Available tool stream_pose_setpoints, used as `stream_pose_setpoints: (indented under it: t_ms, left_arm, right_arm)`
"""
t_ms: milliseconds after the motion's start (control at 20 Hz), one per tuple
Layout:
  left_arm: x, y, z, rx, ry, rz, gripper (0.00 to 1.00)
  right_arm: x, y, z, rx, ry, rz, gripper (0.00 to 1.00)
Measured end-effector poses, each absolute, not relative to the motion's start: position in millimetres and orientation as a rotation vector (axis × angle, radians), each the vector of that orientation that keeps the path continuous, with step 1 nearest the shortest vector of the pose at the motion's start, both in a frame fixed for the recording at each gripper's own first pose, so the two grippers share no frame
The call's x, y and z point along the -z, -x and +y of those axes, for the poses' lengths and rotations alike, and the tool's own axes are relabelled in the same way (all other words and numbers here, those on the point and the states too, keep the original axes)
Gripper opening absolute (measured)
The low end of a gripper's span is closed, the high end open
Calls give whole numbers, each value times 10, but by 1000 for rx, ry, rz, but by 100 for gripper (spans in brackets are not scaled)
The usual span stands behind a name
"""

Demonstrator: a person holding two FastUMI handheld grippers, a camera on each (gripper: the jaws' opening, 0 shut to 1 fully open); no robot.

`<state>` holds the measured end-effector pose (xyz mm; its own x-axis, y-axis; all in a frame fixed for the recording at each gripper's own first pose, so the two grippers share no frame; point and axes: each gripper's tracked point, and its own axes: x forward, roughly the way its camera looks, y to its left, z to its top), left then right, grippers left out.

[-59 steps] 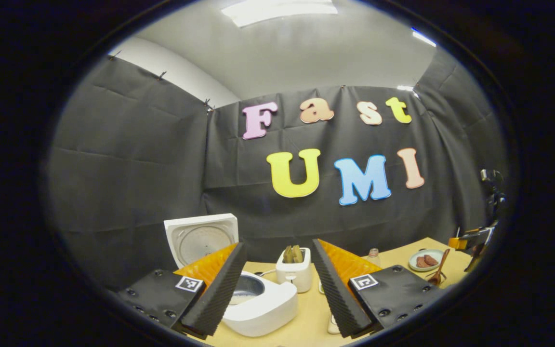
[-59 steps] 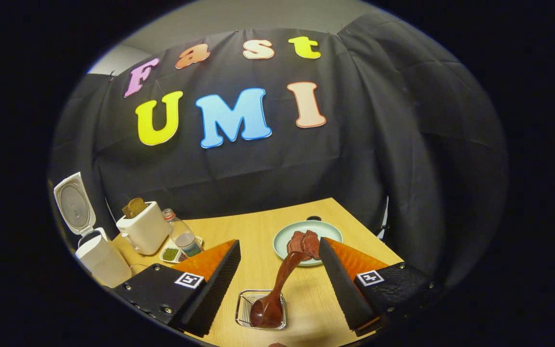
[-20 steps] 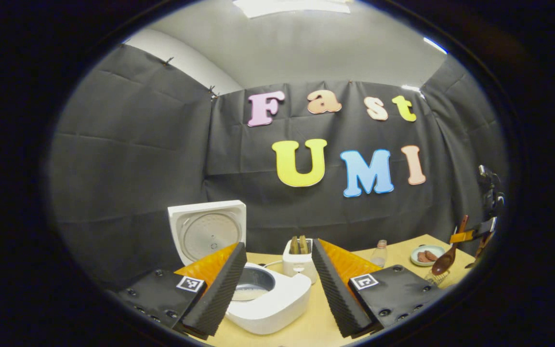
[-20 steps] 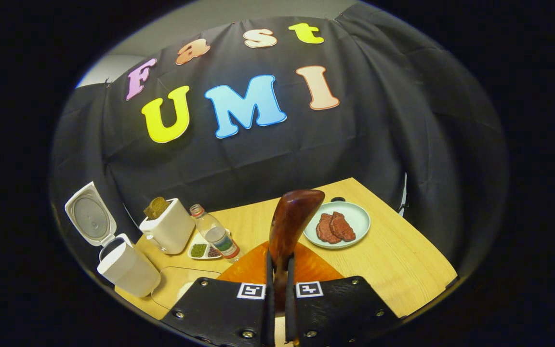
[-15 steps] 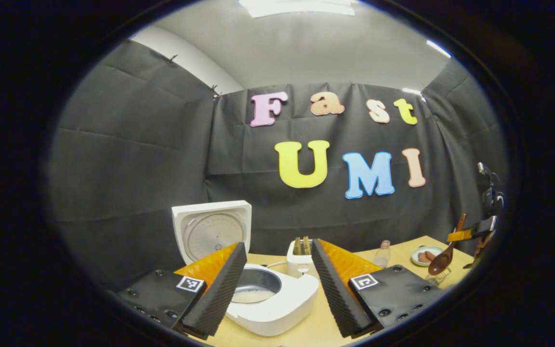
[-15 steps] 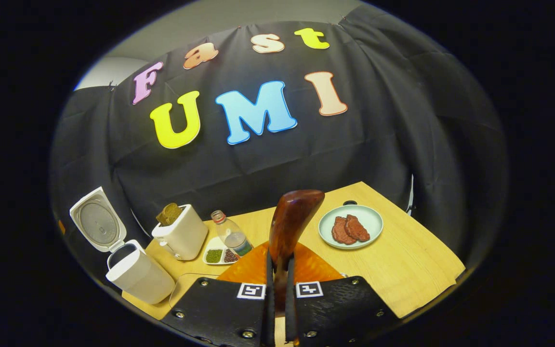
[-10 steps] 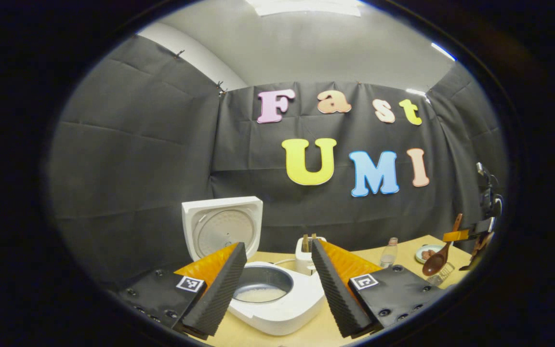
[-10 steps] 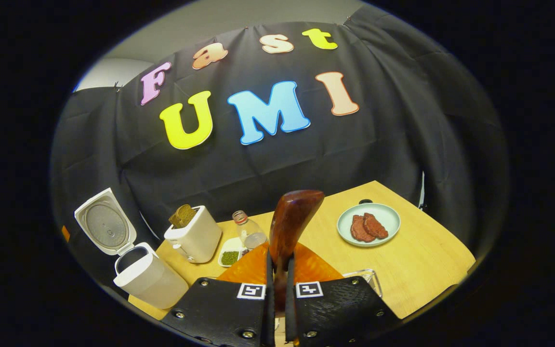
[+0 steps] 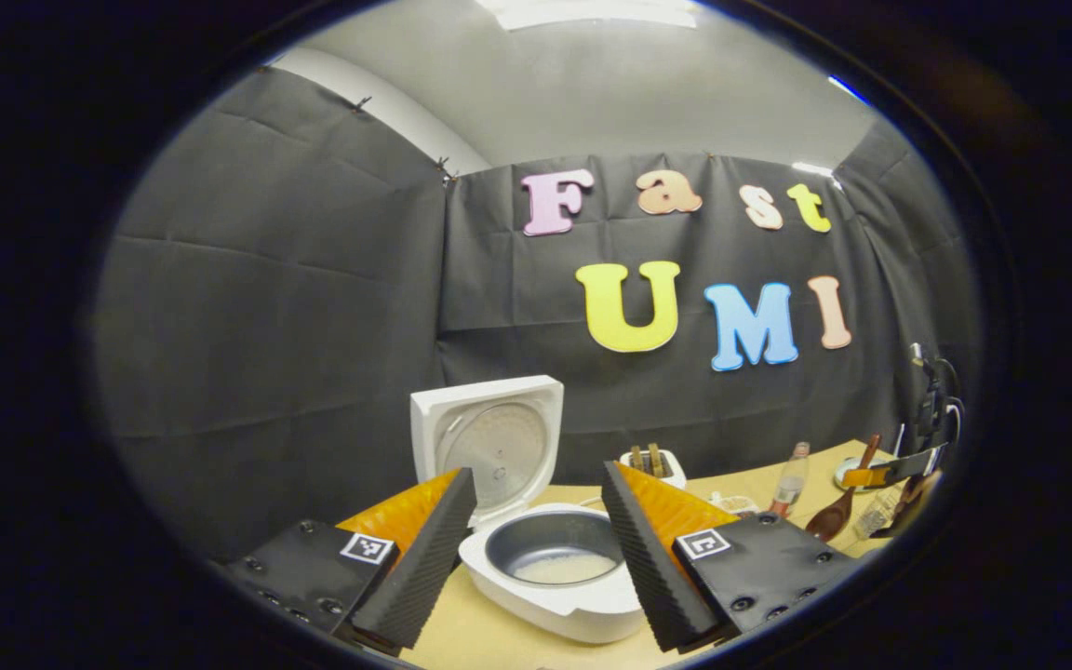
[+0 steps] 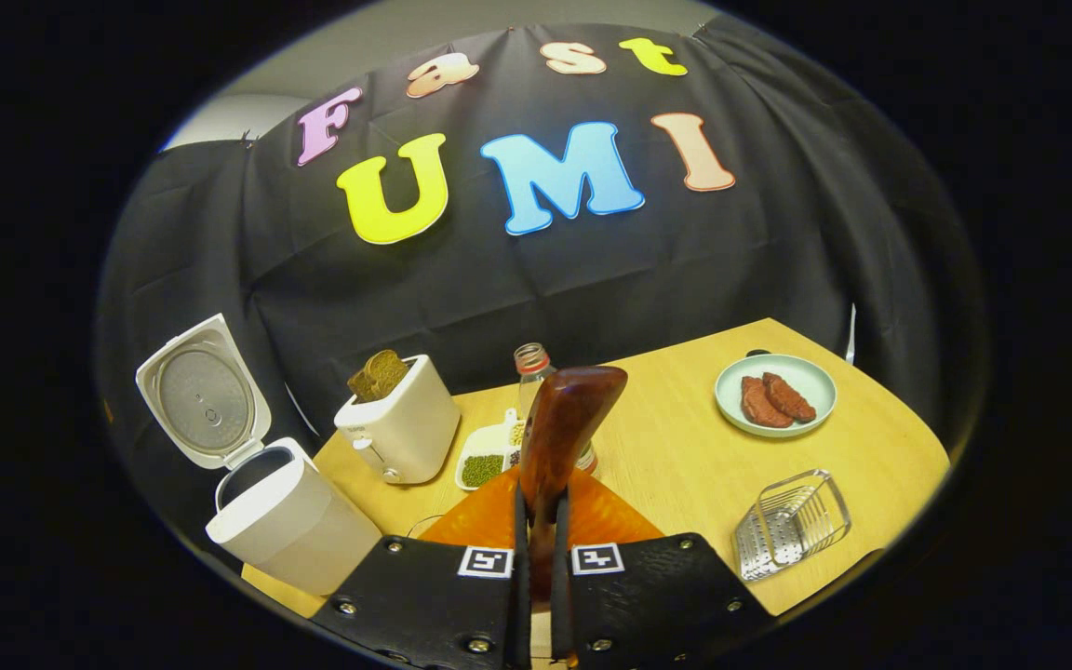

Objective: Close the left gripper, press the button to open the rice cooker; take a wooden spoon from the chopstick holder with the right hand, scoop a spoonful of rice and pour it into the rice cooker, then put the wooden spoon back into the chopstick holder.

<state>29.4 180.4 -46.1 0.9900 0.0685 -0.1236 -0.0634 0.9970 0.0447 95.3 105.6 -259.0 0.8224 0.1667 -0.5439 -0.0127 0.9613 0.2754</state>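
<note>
Right gripper view showed the wooden spoon (image 10: 562, 428) clamped between my right gripper (image 10: 536, 568) fingers, its bowl standing up above the desk (image 10: 685, 465). My fingers were pressed together on its handle. The rice cooker (image 10: 285, 521) stood to the left with its lid (image 10: 203, 391) raised. Near it were a toaster (image 10: 401, 428), a bottle (image 10: 529, 363) and a small dish of beans (image 10: 485, 461). The wire chopstick holder (image 10: 792, 526) lay at right, near a plate (image 10: 810, 377) of meat. In the left gripper view, my left gripper (image 9: 536, 549) was spread wide, holding nothing, over the cooker's pot (image 9: 555, 558), with rice (image 9: 564, 569) at its bottom.
</note>
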Motion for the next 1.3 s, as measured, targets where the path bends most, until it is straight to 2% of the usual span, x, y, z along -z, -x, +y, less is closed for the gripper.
stream_pose_setpoints:
  t_ms: [350, 850, 1150, 1300]
  left_arm:
    - [598, -158, 2225, -121, -57, 176, 95]
    - [555, -87, 2163, -109, -55, 164, 94]
    - [588, -81, 2086, -108, -24, 165, 94]
    - [549, -79, 2064, -115, -7, 159, 95]
  right_arm:
    - [2954, -1010, 1439, -128, -238, 579, 9]
    - [3246, -859, 1729, -206, -210, 647, 9]
    - [3217, -669, 1908, -262, -290, 714, 9]
    - [3213, -635, 1928, -247, -394, 757, 9]
